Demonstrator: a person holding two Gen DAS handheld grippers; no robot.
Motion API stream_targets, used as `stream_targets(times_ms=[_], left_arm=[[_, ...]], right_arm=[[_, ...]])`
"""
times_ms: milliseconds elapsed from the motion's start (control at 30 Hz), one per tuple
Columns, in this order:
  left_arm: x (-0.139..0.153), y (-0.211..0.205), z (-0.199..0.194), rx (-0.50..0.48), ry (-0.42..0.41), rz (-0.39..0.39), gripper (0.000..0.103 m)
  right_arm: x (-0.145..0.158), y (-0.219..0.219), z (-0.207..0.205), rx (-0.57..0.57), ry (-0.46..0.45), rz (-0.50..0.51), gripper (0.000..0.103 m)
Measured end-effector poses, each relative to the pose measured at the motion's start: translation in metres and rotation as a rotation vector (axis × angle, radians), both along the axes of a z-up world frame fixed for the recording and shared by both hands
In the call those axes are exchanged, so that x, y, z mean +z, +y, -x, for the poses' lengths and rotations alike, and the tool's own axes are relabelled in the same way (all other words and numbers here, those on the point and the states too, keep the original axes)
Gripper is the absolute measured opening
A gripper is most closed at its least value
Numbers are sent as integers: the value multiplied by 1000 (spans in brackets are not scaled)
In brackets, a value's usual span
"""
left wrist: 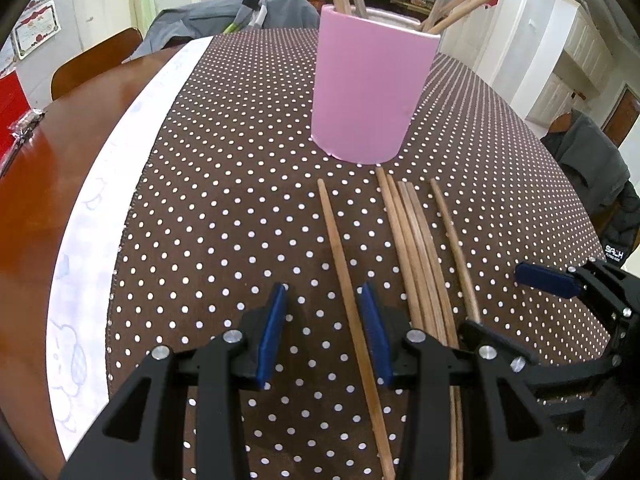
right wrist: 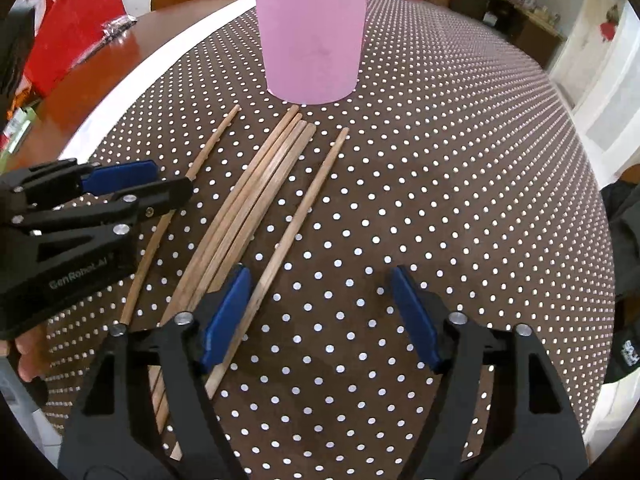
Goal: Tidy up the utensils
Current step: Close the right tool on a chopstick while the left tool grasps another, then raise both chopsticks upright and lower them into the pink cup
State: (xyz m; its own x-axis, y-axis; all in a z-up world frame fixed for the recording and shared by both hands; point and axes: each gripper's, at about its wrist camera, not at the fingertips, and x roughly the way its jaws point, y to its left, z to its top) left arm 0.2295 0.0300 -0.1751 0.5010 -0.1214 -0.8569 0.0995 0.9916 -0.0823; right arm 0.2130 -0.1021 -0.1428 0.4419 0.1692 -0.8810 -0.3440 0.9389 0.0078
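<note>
Pick-up stage: left tool (left wrist: 325, 334) open astride one chopstick (left wrist: 348, 292); right tool (right wrist: 320, 316) open beside another chopstick (right wrist: 298, 224), neither gripped. Next, judged: close, lift, drop into the pink cup (left wrist: 368, 88).

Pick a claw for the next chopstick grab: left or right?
Either could, but left looks better: the left claw straddles the lone chopstick. The right claw has another chopstick just inside one pad, off-centre.
</note>
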Motion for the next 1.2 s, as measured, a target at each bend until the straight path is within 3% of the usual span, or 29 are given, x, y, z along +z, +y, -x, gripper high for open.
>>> stream_targets(times_ms=[67, 133, 200, 367, 500, 833, 1033, 1200], left_arm=[[0, 1, -3, 3, 10, 4, 39], [0, 1, -5, 13, 16, -9, 28], [0, 4, -7, 28, 24, -7, 8], [0, 8, -7, 38, 32, 20, 7], [0, 11, -4, 40, 29, 82, 6], [27, 3, 17, 18, -85, 126, 6], [58, -2, 31, -26, -207, 184, 6], [88, -12, 44, -79, -358, 238, 6]], right_arm=[[3, -7, -5, -9, 13, 9, 44], [5, -14, -8, -13, 28, 8, 33], [6, -20, -11, -12, 46, -14, 28], [7, -35, -16, -26, 52, -50, 12], [7, -48, -18, -39, 52, -106, 6], [17, -81, -4, -32, 23, -273, 6], [49, -95, 17, -9, -88, -375, 6], [83, -93, 34, 24, -198, -441, 6]])
